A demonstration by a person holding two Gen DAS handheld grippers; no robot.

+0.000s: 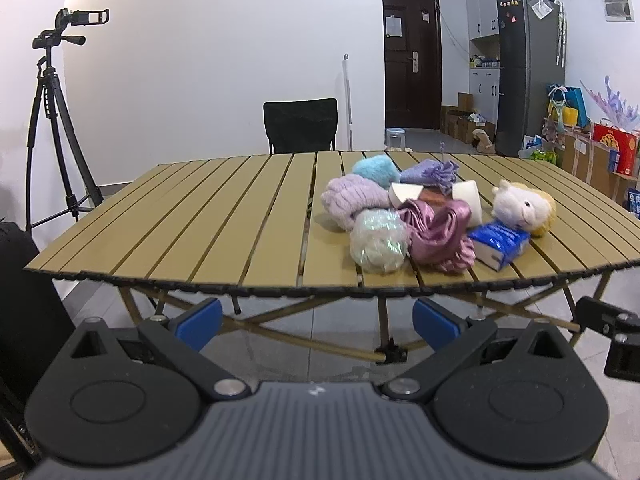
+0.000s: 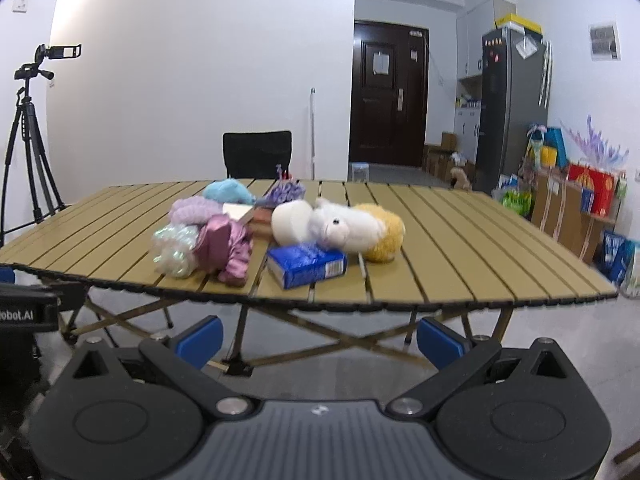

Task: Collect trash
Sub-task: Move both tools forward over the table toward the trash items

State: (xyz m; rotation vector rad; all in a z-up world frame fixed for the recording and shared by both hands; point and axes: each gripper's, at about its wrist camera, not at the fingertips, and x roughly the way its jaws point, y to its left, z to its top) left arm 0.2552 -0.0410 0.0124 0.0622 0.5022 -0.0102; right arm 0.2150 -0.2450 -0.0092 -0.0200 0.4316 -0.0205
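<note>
A pile of items lies on the slatted tan table [image 1: 224, 216] [image 2: 460, 240]: a crumpled iridescent plastic wad [image 1: 378, 242] [image 2: 176, 250], a pink satin cloth [image 1: 438, 236] [image 2: 226, 248], a blue tissue pack [image 1: 500, 244] [image 2: 306, 264], white paper cups [image 1: 468, 196] [image 2: 290, 220], a white and yellow plush toy [image 1: 524, 206] [image 2: 356, 228], and lilac, blue and purple fluffy cloths [image 1: 354, 200] [image 2: 192, 208]. My left gripper [image 1: 318, 322] is open, held below and in front of the table's near edge. My right gripper [image 2: 320, 338] is open too, equally short of the table.
A black chair [image 1: 300, 126] [image 2: 258, 154] stands behind the table. A camera tripod [image 1: 52, 120] [image 2: 28, 132] is at the left, a dark case [image 1: 28, 296] by the table's left corner. A fridge [image 1: 528, 72], boxes and bags [image 2: 576, 200] line the right wall.
</note>
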